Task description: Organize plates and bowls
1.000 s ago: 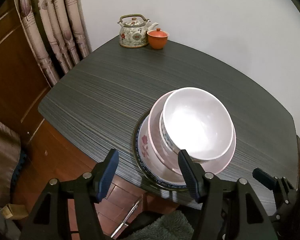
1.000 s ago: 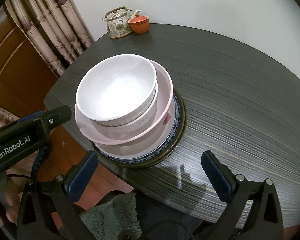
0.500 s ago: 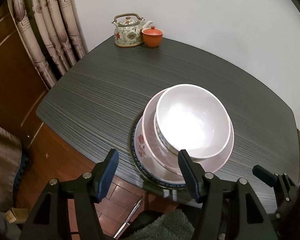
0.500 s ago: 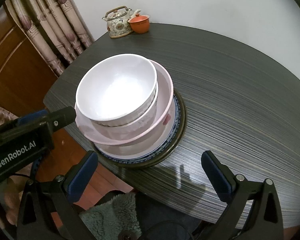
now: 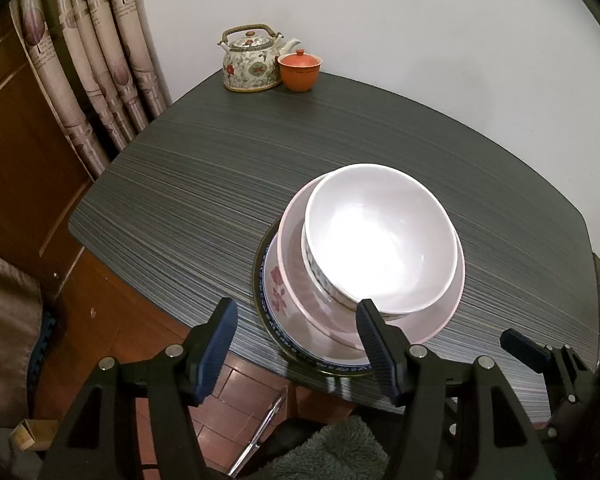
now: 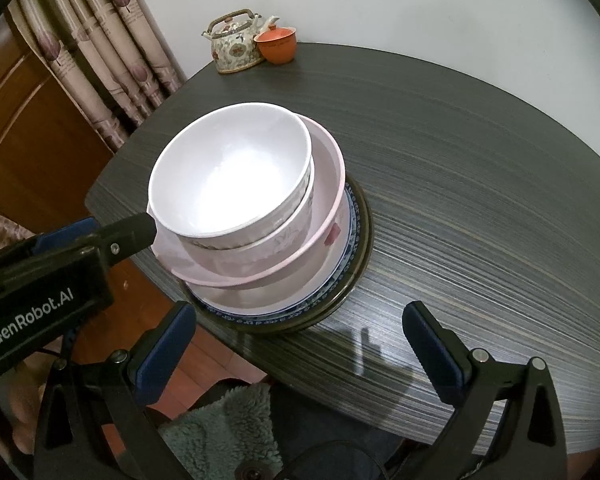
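A stack of dishes stands near the front edge of the dark table (image 5: 204, 184). A white bowl (image 5: 380, 236) sits on top, nested in another bowl, over a pink plate (image 5: 440, 312), a flowered plate (image 5: 274, 284) and a dark-rimmed plate at the bottom. The same white bowl (image 6: 232, 172) and pink plate (image 6: 324, 216) show in the right wrist view. My left gripper (image 5: 296, 332) is open and empty, just in front of the stack's left side. My right gripper (image 6: 300, 344) is open wide and empty, in front of the stack.
A patterned teapot (image 5: 252, 60) and an orange lidded cup (image 5: 300, 72) stand at the table's far corner by the white wall. Curtains (image 5: 100, 60) and a wooden door are on the left. The table (image 6: 480, 160) stretches to the right of the stack.
My left gripper has shifted left and back a little, so the stack sits further right in its view. The right gripper has barely moved. Both jaws stay open.
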